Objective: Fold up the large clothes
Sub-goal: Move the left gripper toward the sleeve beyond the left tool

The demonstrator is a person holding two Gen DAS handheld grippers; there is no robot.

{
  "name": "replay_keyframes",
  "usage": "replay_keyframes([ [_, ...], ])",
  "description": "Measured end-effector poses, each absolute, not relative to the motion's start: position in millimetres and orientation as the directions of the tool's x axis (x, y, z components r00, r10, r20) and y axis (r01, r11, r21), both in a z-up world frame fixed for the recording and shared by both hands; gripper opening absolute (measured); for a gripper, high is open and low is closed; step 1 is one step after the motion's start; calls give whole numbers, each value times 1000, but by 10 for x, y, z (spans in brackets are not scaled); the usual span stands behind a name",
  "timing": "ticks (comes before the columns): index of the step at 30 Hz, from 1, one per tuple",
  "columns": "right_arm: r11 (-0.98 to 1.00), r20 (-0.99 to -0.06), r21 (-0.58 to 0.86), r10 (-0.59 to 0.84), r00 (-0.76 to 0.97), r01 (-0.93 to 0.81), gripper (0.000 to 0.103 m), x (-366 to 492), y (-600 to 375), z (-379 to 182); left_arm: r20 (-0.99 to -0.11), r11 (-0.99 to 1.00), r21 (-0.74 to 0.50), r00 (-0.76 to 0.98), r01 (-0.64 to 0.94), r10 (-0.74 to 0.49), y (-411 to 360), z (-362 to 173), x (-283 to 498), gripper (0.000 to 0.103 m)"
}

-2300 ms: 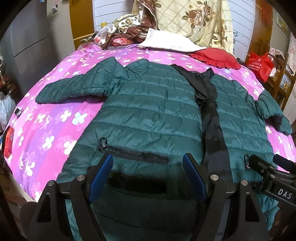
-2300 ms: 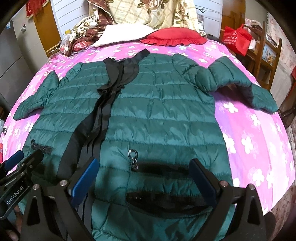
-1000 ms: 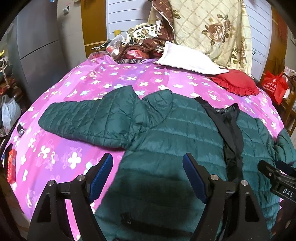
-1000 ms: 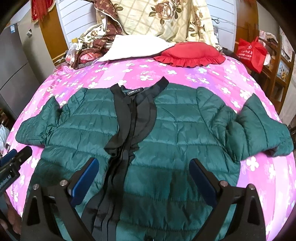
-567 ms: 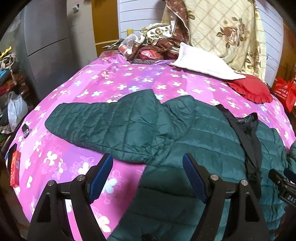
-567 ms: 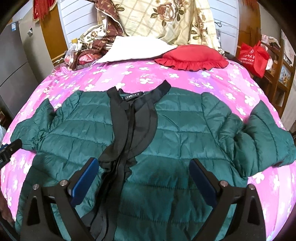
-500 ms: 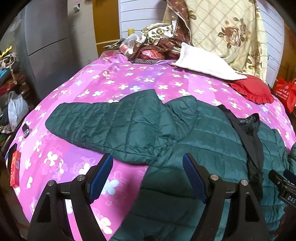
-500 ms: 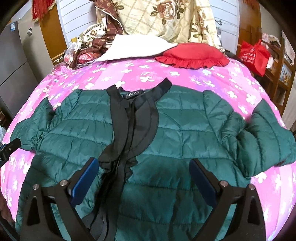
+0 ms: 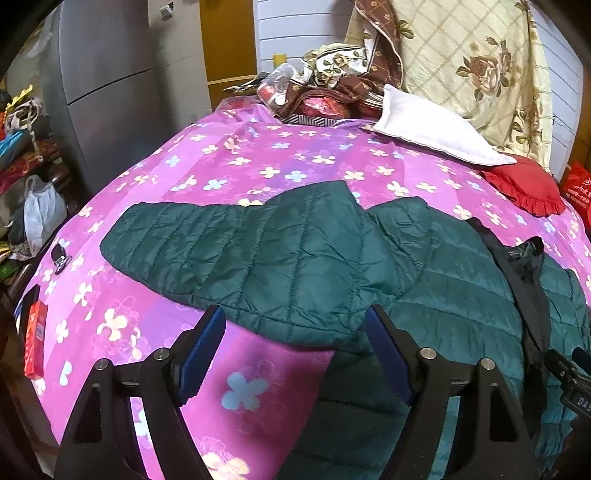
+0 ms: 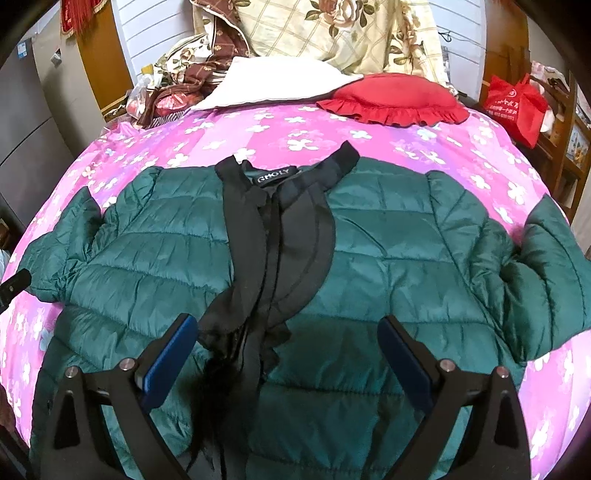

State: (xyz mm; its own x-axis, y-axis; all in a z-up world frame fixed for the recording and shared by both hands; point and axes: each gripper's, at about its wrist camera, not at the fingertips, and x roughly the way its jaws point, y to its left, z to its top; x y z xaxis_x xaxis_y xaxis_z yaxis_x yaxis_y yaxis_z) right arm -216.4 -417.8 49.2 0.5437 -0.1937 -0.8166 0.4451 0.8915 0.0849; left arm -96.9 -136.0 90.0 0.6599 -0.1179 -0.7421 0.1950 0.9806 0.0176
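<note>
A dark green quilted jacket (image 10: 388, 266) with a black front placket and collar (image 10: 280, 236) lies face up on the pink flowered bedspread (image 10: 325, 129). Its left sleeve (image 9: 236, 251) stretches out flat toward the bed's left side in the left wrist view. Its right sleeve (image 10: 546, 273) lies bent at the bed's right side. My left gripper (image 9: 295, 354) is open and empty, above the armpit of the left sleeve. My right gripper (image 10: 288, 362) is open and empty, above the jacket's chest.
A white pillow (image 10: 277, 81), a red frilled cushion (image 10: 395, 98) and a floral quilt (image 10: 332, 33) lie at the head of the bed. A red bag (image 10: 517, 107) stands at the right. A grey cabinet (image 9: 107, 88) and a plastic bag (image 9: 40, 218) stand left.
Both grippers have moved up the jacket from its hem toward the shoulders; the left one has also swung left over the sleeve. Both have stayed open and empty.
</note>
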Motion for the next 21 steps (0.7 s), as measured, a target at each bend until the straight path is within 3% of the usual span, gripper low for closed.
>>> replay_keyframes([
  [21,900,-828,67,-190,528,430,100,-1947,-4150,414,-748,999,41,664,28,11,-613,702,-381,50],
])
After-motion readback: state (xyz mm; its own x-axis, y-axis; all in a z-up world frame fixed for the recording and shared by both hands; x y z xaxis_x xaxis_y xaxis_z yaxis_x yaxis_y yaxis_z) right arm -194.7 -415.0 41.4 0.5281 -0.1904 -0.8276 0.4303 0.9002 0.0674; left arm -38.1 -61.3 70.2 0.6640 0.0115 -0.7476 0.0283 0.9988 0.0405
